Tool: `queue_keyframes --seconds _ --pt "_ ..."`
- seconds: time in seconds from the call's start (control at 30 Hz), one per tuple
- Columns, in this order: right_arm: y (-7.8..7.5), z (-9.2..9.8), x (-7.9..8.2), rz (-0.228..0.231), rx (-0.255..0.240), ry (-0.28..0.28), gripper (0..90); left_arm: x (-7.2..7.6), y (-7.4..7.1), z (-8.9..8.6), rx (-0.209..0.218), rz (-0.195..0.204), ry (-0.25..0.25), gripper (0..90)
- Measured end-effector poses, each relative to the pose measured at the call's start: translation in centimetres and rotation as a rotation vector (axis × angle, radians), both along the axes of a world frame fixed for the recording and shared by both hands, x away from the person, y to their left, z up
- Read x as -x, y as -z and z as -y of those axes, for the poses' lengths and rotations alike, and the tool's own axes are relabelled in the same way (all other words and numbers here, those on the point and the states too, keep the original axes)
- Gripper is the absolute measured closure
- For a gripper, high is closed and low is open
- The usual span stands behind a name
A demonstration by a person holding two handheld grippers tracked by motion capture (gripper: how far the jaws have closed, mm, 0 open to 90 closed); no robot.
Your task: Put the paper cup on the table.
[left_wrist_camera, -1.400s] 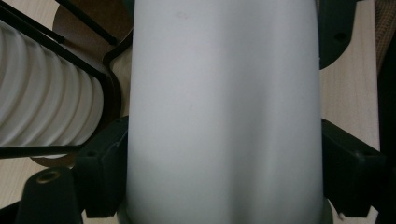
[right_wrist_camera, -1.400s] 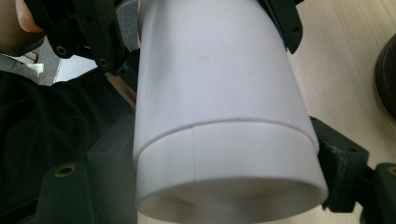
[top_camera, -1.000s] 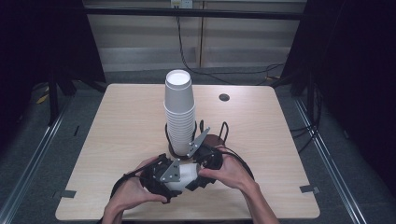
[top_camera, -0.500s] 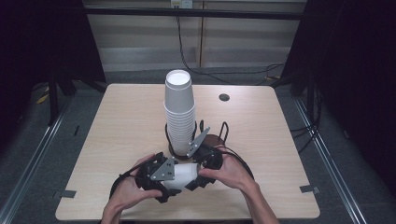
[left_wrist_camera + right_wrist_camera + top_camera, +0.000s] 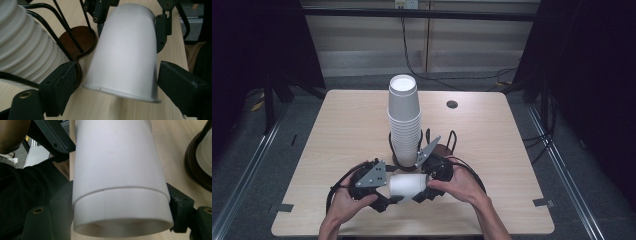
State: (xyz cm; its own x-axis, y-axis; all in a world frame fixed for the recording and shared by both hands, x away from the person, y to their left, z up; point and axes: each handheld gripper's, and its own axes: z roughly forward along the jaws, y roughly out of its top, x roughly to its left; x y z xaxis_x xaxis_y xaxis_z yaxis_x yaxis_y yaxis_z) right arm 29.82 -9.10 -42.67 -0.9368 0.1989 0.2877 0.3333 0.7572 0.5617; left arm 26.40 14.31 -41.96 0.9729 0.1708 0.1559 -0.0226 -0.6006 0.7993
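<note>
A white cup (image 5: pixel 408 185) lies sideways just above the surface (image 5: pixel 337 130) — the right hand-held gripper (image 5: pixel 428 186) clamps it, the left hand-held gripper's (image 5: pixel 384 192) jaws stand open around its rim.

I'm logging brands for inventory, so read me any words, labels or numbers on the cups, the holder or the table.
None: the held white cup, the cup stack, the wire holder's brown base and the table are all plain, with no readable text.
</note>
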Motion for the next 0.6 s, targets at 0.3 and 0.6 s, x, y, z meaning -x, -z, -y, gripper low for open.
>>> queue_keyframes --seconds 0.3,0.6 --pt "0.6 1.0 0.2 -0.023 -0.053 0.035 23.8 -0.6 -0.5 -1.9 0.145 -0.004 -0.098 15.6" --pt "1.1 2.1 0.2 -0.008 -0.092 0.1 23.7 -0.3 0.3 -3.2 0.235 -0.034 -0.15 15.6"
